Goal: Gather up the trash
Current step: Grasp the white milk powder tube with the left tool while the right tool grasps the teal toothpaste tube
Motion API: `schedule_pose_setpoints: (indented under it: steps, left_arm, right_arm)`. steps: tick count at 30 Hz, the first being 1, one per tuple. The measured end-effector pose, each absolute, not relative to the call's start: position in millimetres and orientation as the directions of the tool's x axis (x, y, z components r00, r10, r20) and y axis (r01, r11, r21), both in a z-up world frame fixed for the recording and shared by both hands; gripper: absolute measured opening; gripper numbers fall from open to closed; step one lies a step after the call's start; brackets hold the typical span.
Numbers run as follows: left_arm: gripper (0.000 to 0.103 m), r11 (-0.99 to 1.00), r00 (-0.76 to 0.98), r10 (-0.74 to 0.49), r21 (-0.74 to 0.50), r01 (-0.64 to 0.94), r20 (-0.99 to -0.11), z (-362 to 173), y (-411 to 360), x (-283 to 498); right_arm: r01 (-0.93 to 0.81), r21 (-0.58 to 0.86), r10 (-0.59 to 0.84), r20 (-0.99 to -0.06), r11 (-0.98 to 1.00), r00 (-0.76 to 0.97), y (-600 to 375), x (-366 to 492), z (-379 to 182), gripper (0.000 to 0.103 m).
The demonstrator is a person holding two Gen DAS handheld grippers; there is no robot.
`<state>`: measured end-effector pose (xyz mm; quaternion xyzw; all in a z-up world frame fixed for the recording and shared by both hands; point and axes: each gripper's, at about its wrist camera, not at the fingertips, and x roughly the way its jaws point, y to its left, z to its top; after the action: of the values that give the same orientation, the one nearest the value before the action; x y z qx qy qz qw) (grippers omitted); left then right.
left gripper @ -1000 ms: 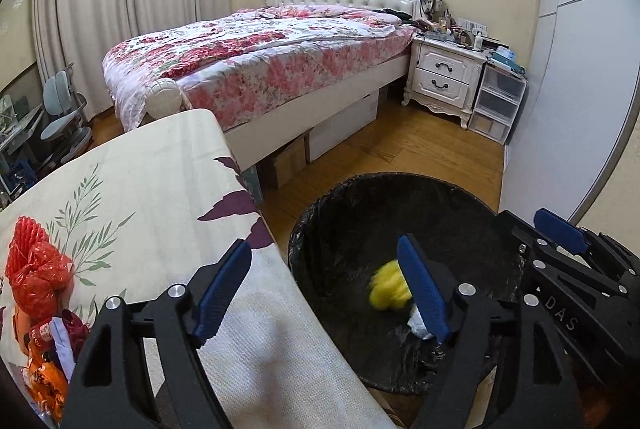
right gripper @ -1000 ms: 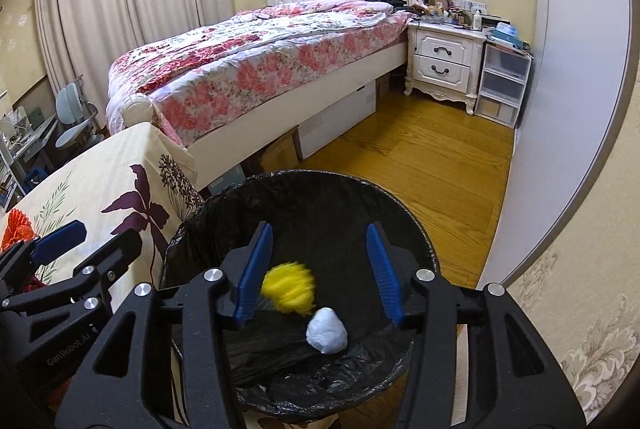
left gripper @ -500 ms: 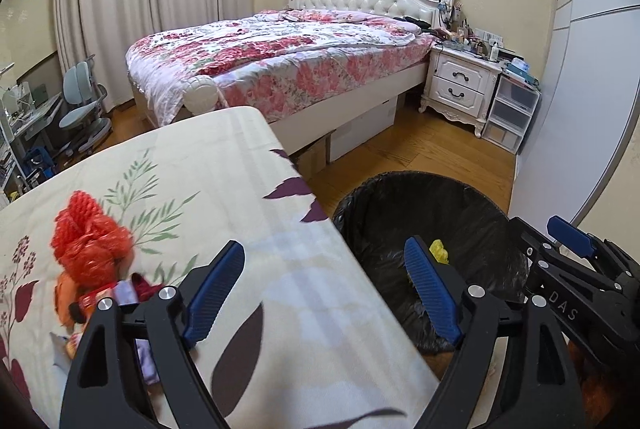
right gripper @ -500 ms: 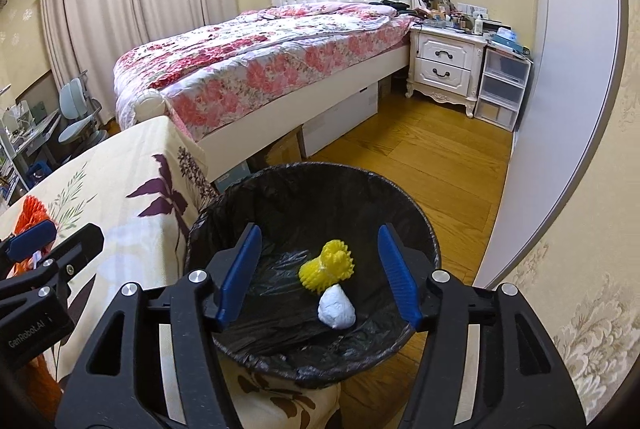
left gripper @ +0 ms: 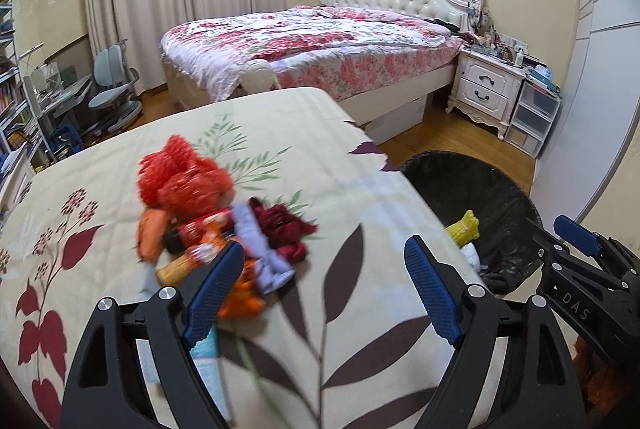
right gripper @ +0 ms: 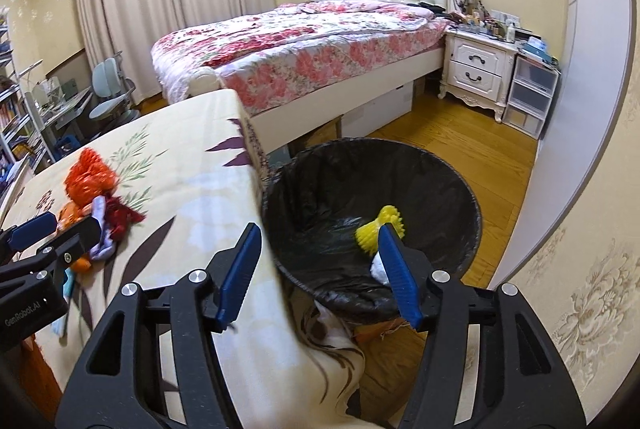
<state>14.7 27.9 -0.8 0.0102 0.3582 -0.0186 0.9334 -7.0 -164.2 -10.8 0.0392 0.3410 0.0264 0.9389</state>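
1. Left hand-held gripper (left gripper: 324, 293) is standing wide open, empty, above the trash pile (left gripper: 224, 225) lying on the table (left gripper: 360, 329).
2. Right hand-held gripper (right gripper: 320, 271) is gaping, holding nothing, over the black-lined bin (right gripper: 460, 189) containing a yellow piece (right gripper: 380, 225).

Both tools are made of matte black plastic. The left gripper (left gripper: 326, 293) has two long fingers with open triangular cut-outs, and each finger ends in a blue pad (left gripper: 430, 293) with a fine ribbed texture. A round silver screw (left gripper: 167, 293) sits on each finger near the pad, and another is further back. The right gripper (right gripper: 320, 275) has the same build. White letters "DAS" are on its side, and "GenRobot.AI" is on the side of the left one.
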Motion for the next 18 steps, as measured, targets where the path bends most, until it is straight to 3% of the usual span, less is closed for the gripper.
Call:
schedule_pose_setpoints:
  steps: [18]
  left_arm:
    - [0.082, 0.990, 0.699, 0.103, 0.003, -0.143, -0.707, -21, 119, -31]
  right_arm:
    - [-0.187, 0.060, 0.180, -0.658, 0.980, 0.731, -86, -34, -16, 0.059]
